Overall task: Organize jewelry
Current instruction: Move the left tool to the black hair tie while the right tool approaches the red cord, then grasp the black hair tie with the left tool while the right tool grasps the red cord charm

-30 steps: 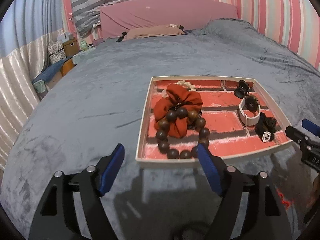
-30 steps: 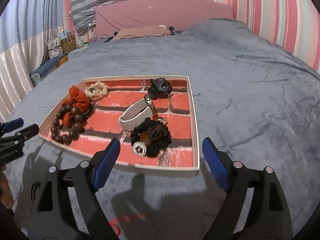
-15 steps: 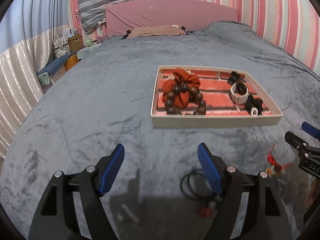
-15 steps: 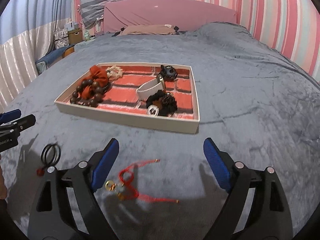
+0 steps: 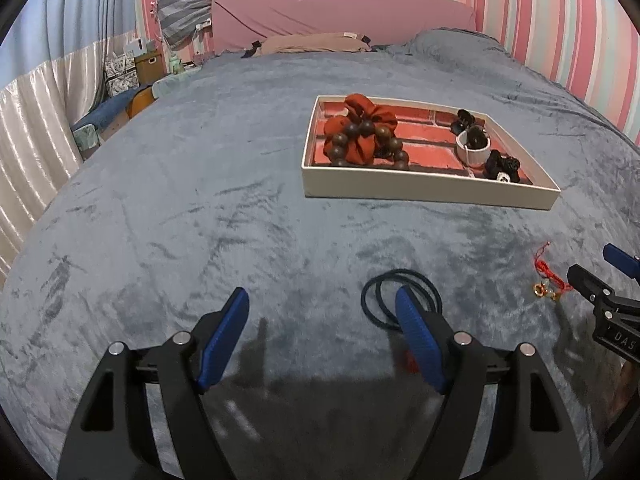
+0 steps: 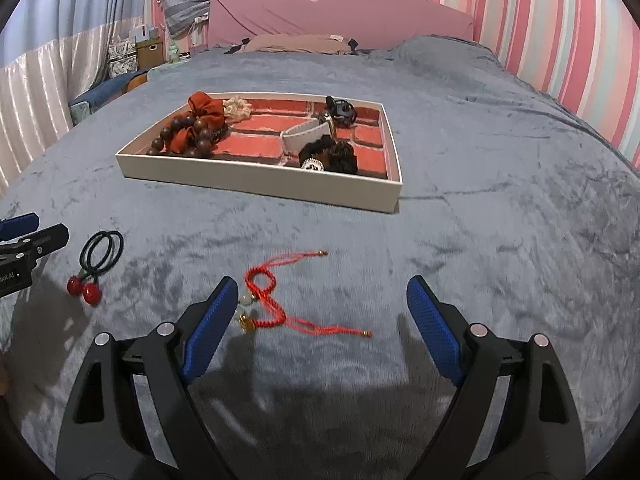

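A white tray point(image 5: 424, 191) with a red brick-pattern floor lies on the grey bed; it also shows in the right wrist view point(image 6: 256, 178). It holds a red scrunchie point(image 5: 362, 130), a dark bead bracelet point(image 5: 394, 148), a white band point(image 6: 304, 136) and black hair pieces point(image 6: 332, 156). A black hair tie with red balls point(image 6: 98, 258) lies on the blanket by my open left gripper point(image 5: 322, 340), partly behind its right finger. A red cord bracelet point(image 6: 276, 300) lies between the fingers of my open, empty right gripper point(image 6: 320, 332).
The grey blanket point(image 5: 200, 208) covers the whole bed. A pink headboard point(image 5: 340, 12) and striped pillow stand at the far end. Boxes and clutter point(image 5: 136, 64) sit beyond the bed's left edge. A striped pink wall point(image 6: 560, 32) is on the right.
Both grippers have pulled back from the tray toward the near side of the bed. The hair tie and the red cord bracelet have come into view in front of them.
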`<state>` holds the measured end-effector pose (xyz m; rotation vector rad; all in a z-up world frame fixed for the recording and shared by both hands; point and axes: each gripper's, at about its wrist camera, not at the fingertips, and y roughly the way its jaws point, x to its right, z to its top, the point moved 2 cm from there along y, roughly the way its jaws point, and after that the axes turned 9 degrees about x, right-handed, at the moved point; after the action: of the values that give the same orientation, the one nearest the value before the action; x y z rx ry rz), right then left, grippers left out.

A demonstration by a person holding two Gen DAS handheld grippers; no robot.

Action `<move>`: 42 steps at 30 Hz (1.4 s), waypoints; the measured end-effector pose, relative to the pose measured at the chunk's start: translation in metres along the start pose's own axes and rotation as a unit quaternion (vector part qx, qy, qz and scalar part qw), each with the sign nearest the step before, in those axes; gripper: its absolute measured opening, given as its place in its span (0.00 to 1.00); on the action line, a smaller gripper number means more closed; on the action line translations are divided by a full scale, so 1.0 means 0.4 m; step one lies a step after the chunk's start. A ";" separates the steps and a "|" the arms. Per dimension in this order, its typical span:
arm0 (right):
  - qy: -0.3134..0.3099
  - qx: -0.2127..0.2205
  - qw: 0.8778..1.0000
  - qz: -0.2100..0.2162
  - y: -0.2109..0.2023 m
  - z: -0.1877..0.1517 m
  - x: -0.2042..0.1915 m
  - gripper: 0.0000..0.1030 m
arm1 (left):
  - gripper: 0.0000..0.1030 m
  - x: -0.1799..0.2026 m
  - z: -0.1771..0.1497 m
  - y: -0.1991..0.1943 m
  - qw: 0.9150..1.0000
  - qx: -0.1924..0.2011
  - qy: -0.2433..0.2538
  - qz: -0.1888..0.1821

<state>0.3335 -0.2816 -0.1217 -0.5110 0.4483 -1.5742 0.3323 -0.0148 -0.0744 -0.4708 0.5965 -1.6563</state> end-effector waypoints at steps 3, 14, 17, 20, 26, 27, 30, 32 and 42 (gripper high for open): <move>0.006 -0.004 1.000 0.001 0.004 -0.011 0.003 0.82 | 0.72 0.006 -0.003 0.006 1.000 -0.002 0.002 -0.002; 0.003 -0.022 1.000 0.012 0.036 -0.027 -0.011 0.72 | 0.72 0.017 -0.016 0.040 1.000 -0.014 0.002 -0.010; 0.002 -0.032 0.999 0.016 0.050 -0.034 -0.017 0.65 | 0.72 0.022 -0.021 0.054 1.000 -0.018 0.005 -0.011; 0.013 -0.038 0.999 0.023 0.062 -0.035 -0.010 0.54 | 0.72 0.023 -0.025 0.065 1.000 -0.022 0.005 -0.015; 0.018 -0.044 0.998 0.035 0.075 -0.038 -0.017 0.35 | 0.59 0.018 -0.034 0.091 0.998 -0.038 -0.009 -0.039; 0.017 -0.044 0.998 0.036 0.075 -0.037 -0.018 0.31 | 0.56 0.019 -0.034 0.090 0.998 -0.038 -0.009 -0.040; 0.016 -0.044 0.998 0.037 0.074 -0.038 -0.020 0.21 | 0.41 0.030 -0.034 0.087 0.998 -0.035 0.002 -0.045; 0.017 -0.043 0.998 0.037 0.074 -0.038 -0.020 0.15 | 0.33 0.043 -0.036 0.084 0.998 -0.033 0.013 -0.050; 0.022 -0.038 0.998 0.037 0.069 -0.036 -0.015 0.04 | 0.06 0.056 -0.034 0.076 0.998 -0.022 0.016 -0.061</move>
<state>0.3482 -0.2777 -0.1497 -0.5138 0.5562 -1.5029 0.3438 -0.0385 -0.1045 -0.5225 0.6405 -1.7713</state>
